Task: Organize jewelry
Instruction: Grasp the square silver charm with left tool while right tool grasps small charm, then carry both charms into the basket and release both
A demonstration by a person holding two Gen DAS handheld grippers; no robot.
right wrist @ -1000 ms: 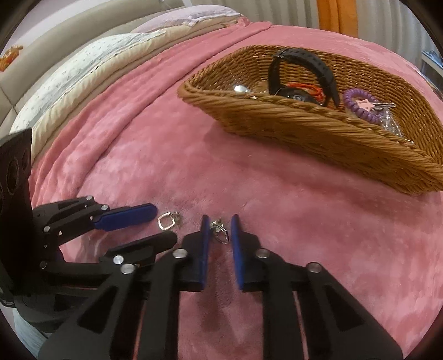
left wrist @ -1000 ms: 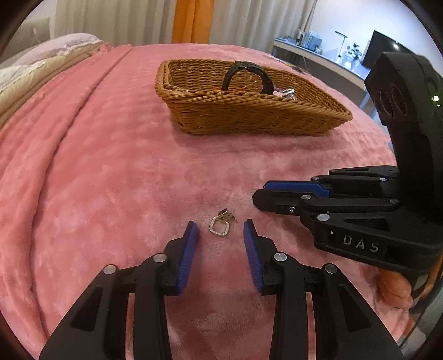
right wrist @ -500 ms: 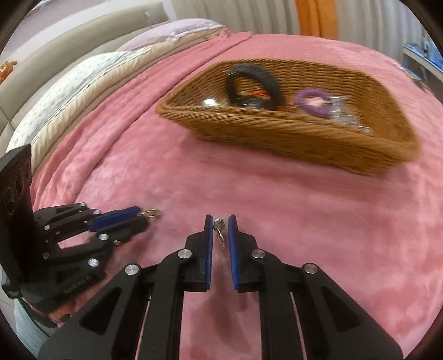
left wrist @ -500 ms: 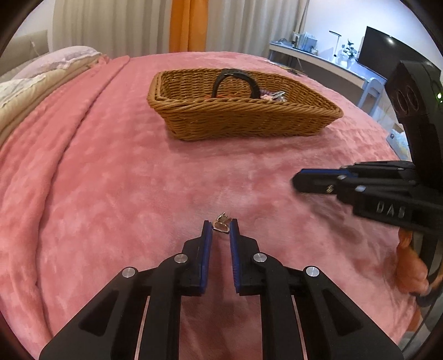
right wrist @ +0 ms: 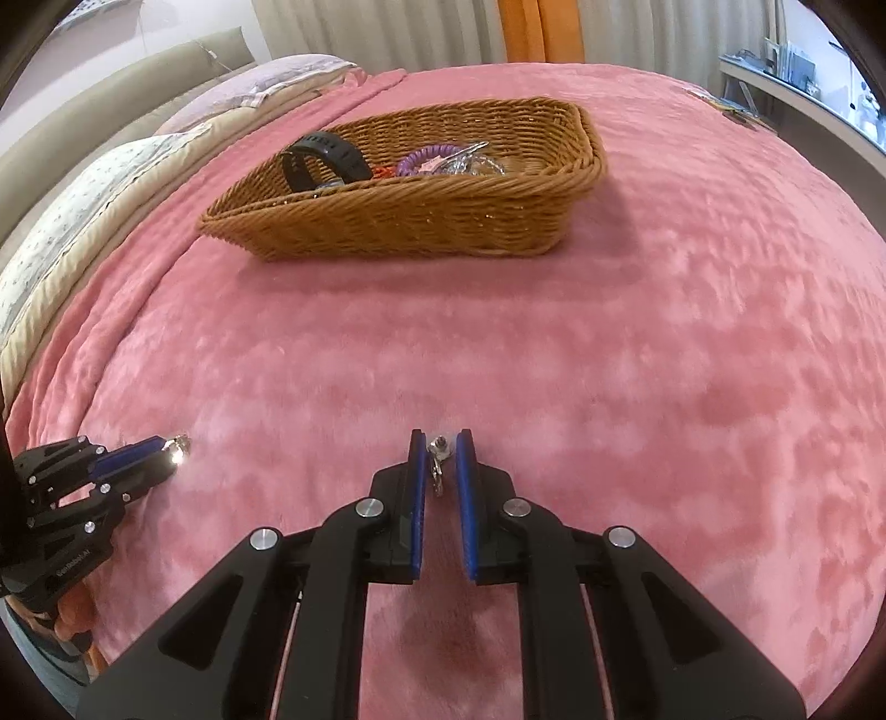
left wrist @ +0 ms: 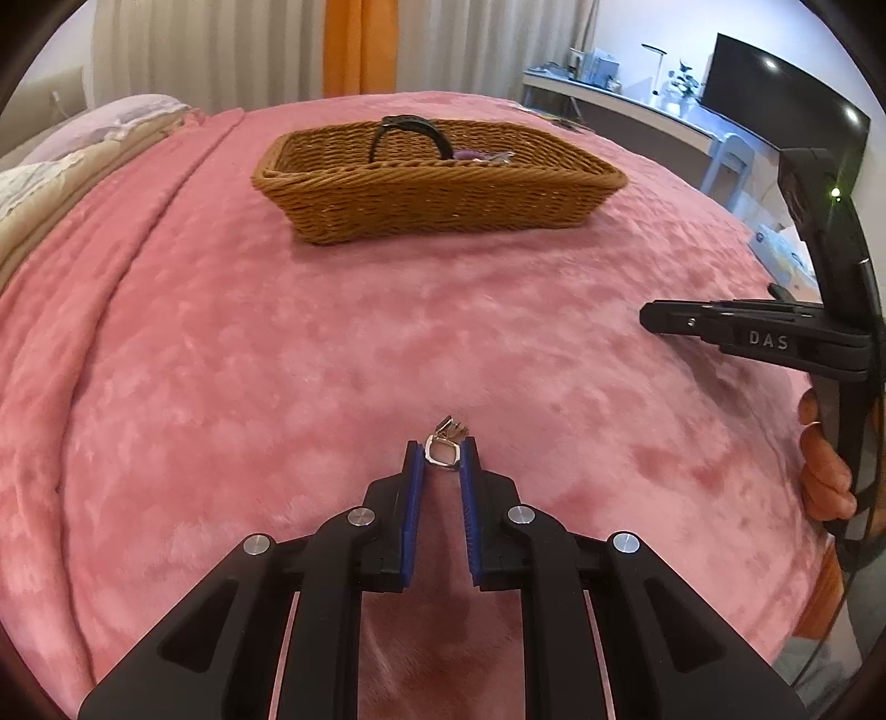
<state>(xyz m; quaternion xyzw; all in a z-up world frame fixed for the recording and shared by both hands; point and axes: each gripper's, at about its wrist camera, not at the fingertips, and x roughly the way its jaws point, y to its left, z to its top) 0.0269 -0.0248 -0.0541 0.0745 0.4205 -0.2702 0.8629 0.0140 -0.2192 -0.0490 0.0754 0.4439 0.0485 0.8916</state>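
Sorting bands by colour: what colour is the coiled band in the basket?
Purple coiled band; right wrist view shows it best.

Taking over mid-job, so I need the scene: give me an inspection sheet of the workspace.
Surface: pink blanket over a bed.
Job's things: wicker basket holding a black watch and purple coil bracelet; one silver earring, another silver earring.
Clutter: nothing seen.
Grippers: left gripper shut on the first earring; right gripper shut on the second.
Cables: nothing seen.
Surroundings: curtains, desk, monitor.
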